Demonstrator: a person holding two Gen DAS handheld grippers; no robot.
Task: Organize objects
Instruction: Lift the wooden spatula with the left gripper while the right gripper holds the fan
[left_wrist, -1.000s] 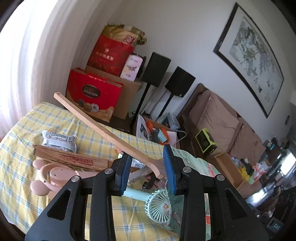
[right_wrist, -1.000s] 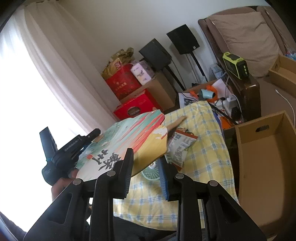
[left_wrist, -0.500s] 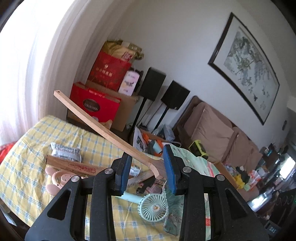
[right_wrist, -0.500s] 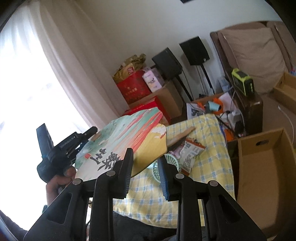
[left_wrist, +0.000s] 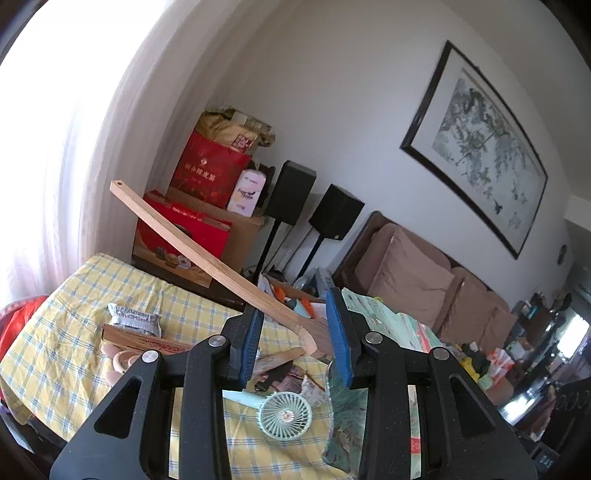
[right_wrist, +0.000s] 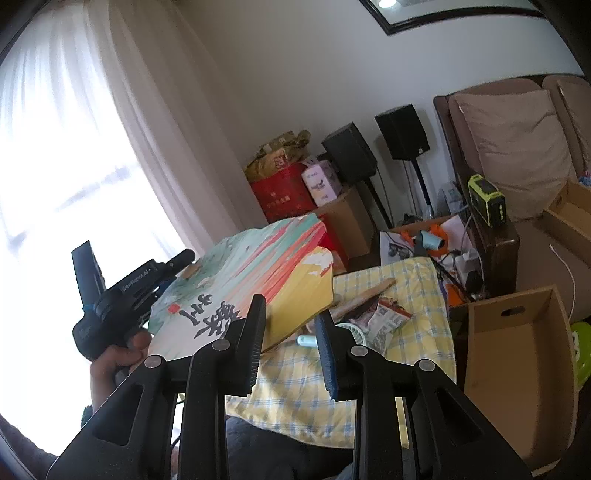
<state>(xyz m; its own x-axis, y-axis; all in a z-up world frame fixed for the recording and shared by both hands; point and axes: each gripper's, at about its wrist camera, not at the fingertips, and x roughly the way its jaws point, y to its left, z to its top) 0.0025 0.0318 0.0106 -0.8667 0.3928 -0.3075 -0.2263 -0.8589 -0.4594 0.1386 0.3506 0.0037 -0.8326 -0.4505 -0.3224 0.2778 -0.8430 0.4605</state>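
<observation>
Left claw (left_wrist: 295, 325) is up above the counter with the long pale wooden spatula (left_wrist: 207, 254) pinched between its blue pads. The jaws are narrow, closed on the broad end, and the handle with its small hole slants away up and to the left, towards the curtain.

Over to the right claw (right_wrist: 291, 325): it has the round flat paper fan painted teal, coral and yellow with black calligraphy (right_wrist: 240, 288). The jaws are narrow and the fan's lower edge runs down between them. The exact spot of the grip is hidden behind the left-side finger, but the fan is carried clear of the counter, tilted, face up towards the camera. From the left wrist view, that same fan shows just beside the claw's right-side finger.

The two tools are close together. In the right wrist view a hand (right_wrist: 118, 358) at the left grips the black handle of the other tool, and its nose disappears behind the fan's far rim.

Below lies the counter under a yellow checked cloth (left_wrist: 74, 332). On it there's a mint-green handheld electric fan (left_wrist: 286, 410) lying flat in the middle, and a silvery snack packet (left_wrist: 135, 317) touching a long brown flat box with red print (left_wrist: 147, 341). A pink rounded thing (left_wrist: 118, 362) is half hidden by the claw's frame. Just off the counter's right end stands an open brown cardboard box (right_wrist: 517, 369).
</observation>
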